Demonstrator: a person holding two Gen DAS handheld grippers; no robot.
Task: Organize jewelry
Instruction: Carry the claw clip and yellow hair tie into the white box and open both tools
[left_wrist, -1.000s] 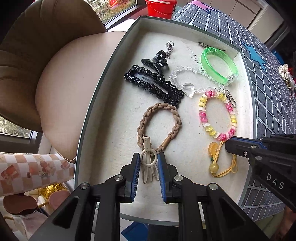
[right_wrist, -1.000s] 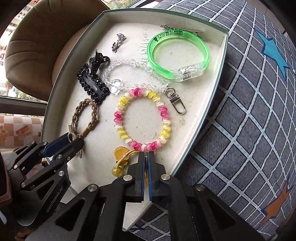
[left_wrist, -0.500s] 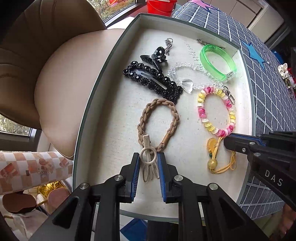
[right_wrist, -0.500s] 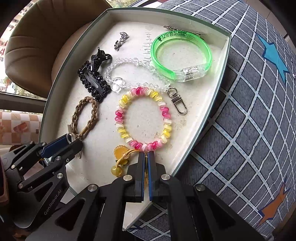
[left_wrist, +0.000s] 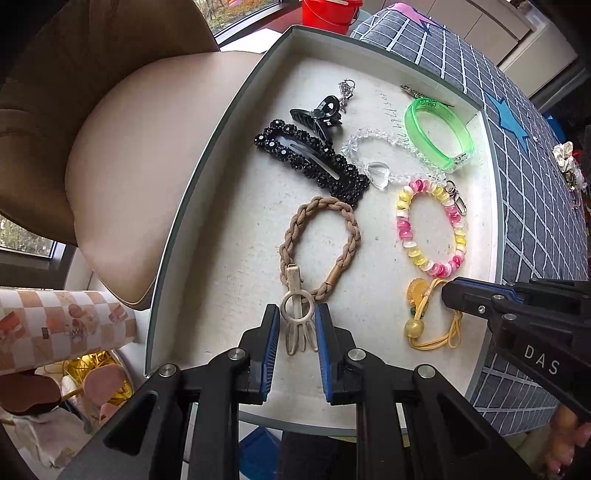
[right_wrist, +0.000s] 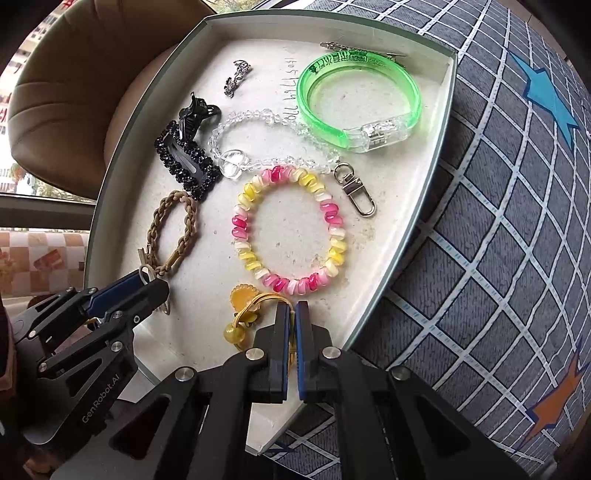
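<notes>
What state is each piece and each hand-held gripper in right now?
Left hand-held gripper: open, fingers either side of the beige clip.
Beige clip: flat in the tray, clipped on the braided tie.
Braided tie: flat.
Right hand-held gripper: shut on the yellow cord.
Yellow cord: pinched.
Green bangle: clasp closed.
Tray: lidless.

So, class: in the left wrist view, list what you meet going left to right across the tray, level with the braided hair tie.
Tray edge → braided hair tie → pink and yellow bead bracelet → grid tablecloth.
</notes>
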